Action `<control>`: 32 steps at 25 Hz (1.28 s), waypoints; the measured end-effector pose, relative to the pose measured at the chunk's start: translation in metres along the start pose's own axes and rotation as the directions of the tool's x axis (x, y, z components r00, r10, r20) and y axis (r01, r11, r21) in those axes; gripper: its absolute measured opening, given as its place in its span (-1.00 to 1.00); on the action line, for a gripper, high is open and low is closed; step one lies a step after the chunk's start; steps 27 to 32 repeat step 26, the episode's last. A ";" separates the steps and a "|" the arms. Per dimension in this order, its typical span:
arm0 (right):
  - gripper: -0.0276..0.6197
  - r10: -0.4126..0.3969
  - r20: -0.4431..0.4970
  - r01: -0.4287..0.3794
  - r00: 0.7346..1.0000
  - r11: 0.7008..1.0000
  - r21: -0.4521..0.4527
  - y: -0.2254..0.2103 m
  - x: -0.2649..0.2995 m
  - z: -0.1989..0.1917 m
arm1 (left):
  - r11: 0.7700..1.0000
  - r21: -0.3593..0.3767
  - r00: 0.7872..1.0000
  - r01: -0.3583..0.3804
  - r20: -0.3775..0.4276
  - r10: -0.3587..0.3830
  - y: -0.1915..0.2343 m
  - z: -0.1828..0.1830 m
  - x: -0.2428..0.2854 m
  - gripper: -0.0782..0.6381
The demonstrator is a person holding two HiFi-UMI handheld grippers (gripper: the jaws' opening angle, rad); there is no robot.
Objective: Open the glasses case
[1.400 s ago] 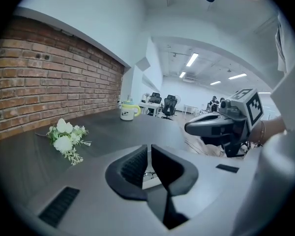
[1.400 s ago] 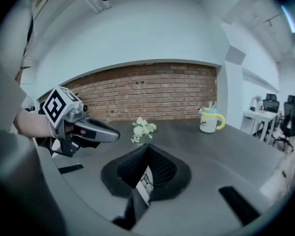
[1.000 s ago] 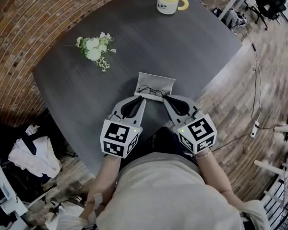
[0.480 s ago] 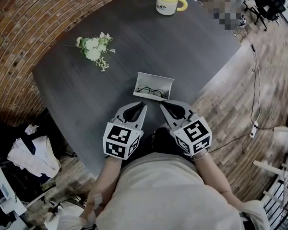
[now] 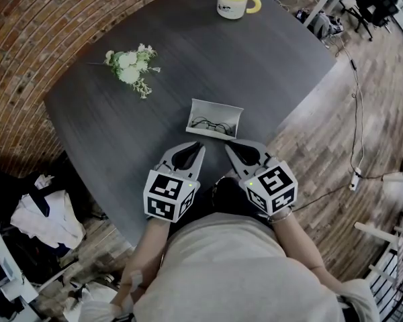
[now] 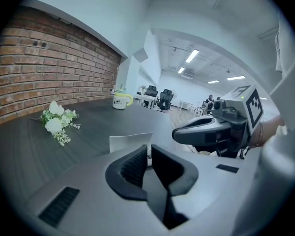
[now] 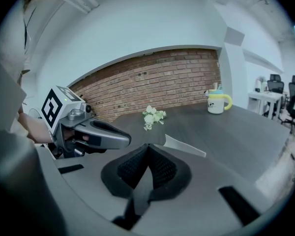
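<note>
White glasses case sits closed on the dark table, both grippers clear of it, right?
Not closed: the head view shows the white glasses case open, dark-framed glasses lying inside. It sits on the dark table, and the left gripper and right gripper are clear of it.

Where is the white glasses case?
In the head view, the white glasses case lies open on the dark grey table, just beyond the left gripper and right gripper, with the white flower sprig farther left.

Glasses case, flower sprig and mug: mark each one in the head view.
glasses case (image 5: 218, 108), head view, on its white back wall behind the glasses.
flower sprig (image 5: 129, 74), head view, on the white blooms.
mug (image 5: 231, 5), head view, on its pale body, left of the yellow handle.
</note>
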State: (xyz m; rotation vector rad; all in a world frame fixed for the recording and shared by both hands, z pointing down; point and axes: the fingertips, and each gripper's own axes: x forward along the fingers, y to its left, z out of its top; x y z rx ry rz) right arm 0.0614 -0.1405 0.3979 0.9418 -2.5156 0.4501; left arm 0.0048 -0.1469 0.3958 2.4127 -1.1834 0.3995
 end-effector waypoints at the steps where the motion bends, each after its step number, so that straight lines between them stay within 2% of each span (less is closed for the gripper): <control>1: -0.91 0.002 -0.002 -0.002 1.000 1.000 -0.001 0.001 0.000 0.000 | 1.000 0.000 1.000 0.001 0.000 -0.001 0.000 0.000 0.000 -0.67; 11: -0.91 0.026 -0.007 -0.026 1.000 1.000 0.013 0.006 0.000 -0.004 | 1.000 -0.016 1.000 0.005 -0.002 -0.005 0.002 -0.003 0.000 -0.67; 32: -0.91 0.006 -0.052 -0.004 0.999 0.999 0.047 0.004 0.000 -0.020 | 0.999 -0.035 0.999 0.036 -0.033 -0.038 -0.005 -0.013 0.004 -0.67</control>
